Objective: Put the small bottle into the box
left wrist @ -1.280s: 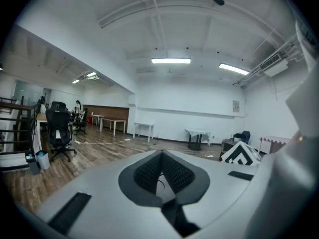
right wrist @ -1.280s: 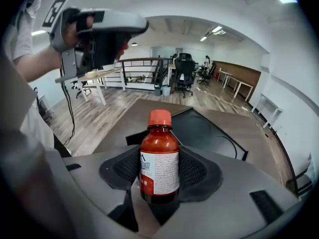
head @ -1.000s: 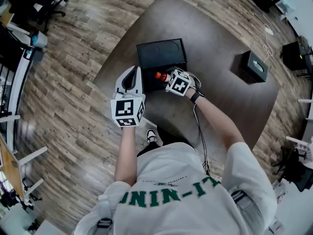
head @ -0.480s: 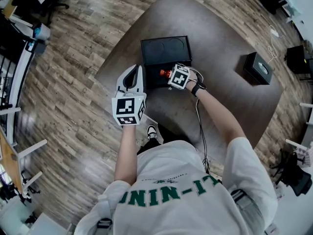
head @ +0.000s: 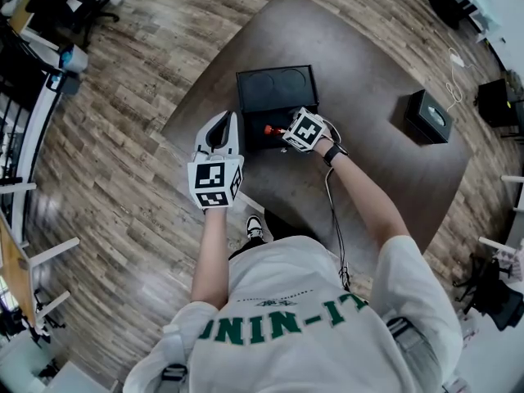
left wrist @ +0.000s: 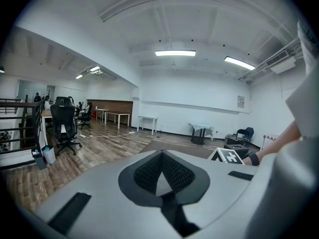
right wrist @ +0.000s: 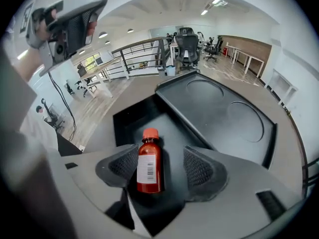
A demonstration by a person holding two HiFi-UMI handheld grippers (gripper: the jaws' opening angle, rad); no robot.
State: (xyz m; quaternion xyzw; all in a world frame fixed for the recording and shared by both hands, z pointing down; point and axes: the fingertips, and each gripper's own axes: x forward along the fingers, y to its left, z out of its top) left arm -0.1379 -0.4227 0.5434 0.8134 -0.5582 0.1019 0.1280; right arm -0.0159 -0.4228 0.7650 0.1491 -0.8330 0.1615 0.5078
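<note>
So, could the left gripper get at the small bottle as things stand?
Probably not: the small bottle is between the right gripper's opening jaws over the box, so that gripper covers it. The left gripper is shut, beside the box.

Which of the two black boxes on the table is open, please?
The larger box nearest the person, its lid folded back and the red-capped bottle inside; the smaller box sits apart at the table's right.
</note>
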